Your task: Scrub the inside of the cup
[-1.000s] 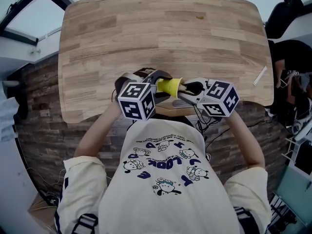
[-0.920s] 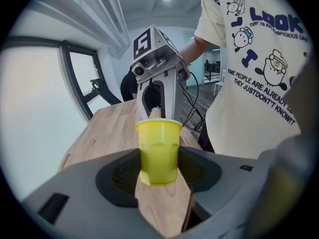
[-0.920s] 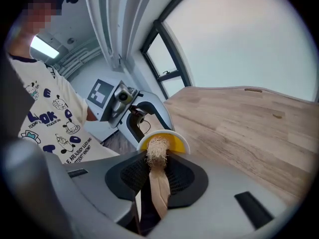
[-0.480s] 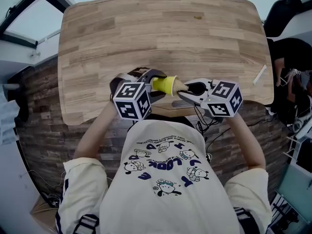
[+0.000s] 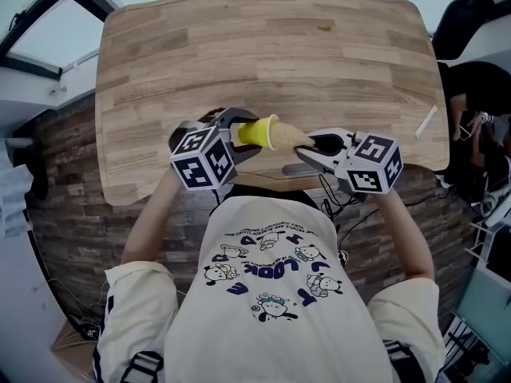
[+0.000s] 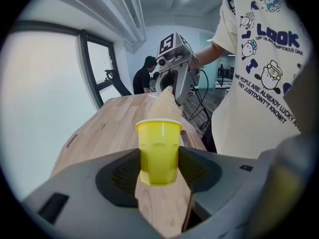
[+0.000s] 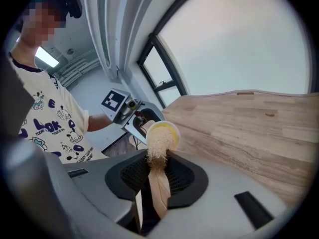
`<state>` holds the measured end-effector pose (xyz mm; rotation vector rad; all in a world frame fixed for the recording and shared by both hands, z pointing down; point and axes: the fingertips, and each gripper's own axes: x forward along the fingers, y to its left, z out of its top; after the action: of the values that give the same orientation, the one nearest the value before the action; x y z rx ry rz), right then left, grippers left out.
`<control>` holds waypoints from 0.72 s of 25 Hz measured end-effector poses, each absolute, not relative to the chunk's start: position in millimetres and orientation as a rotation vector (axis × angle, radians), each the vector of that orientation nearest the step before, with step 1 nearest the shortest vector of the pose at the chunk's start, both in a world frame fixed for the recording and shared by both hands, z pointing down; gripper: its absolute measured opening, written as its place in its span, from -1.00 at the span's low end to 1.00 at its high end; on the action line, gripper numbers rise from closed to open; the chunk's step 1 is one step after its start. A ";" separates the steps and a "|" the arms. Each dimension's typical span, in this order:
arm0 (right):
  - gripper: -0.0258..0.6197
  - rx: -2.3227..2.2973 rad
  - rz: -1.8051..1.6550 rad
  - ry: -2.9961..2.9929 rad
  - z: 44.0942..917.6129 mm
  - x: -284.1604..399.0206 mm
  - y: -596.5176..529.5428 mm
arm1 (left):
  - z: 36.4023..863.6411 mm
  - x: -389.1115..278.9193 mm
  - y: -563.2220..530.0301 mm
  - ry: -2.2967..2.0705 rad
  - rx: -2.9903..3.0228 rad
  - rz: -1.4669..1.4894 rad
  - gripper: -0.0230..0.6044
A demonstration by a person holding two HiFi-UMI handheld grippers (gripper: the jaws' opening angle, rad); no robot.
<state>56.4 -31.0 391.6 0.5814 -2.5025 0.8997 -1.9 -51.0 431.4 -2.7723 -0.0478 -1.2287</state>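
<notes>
The left gripper [image 6: 158, 166] has its jaws set fairly wide and pressed on either side of the yellow cup [image 6: 158, 151], gripping it low on the wall so that the rim and mouth stay free. In the head view the cup lies on its side in the air, mouth turned toward the right gripper [image 7: 157, 176], probably so that the tool can go straight in without either wrist bending far. The right gripper's jaws are drawn in close on the flat wooden handle of a brush [image 7: 158, 146], whose tan bristle head points away from it and meets the cup's mouth; how deep the tip sits inside cannot be told. Both grippers hang just over the near edge of the wooden table [image 5: 263, 46], close in front of the person's chest, so little room lies behind for drawing the elbows back. The way forward is open: the tabletop beyond is bare wood, with only a white strip [image 5: 425, 124] well off at its right edge. The cup's thin rim seems to be the tight spot for the bristles.
</notes>
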 end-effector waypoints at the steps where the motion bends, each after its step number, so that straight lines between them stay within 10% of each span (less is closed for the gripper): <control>1: -0.67 0.595 0.897 -2.501 391.9 58.5 -31.7 | 431.3 -4.1 -53.6 -0.027 -2.785 -1.229 -0.11; 18: -0.67 1.338 0.734 -2.557 358.4 105.1 -83.0 | 406.3 8.0 -90.8 0.459 -3.087 -0.978 -0.11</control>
<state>105.1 -83.0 358.4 1.3378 -2.5575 0.7335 8.0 -90.8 406.3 -3.0874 0.4589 -0.9782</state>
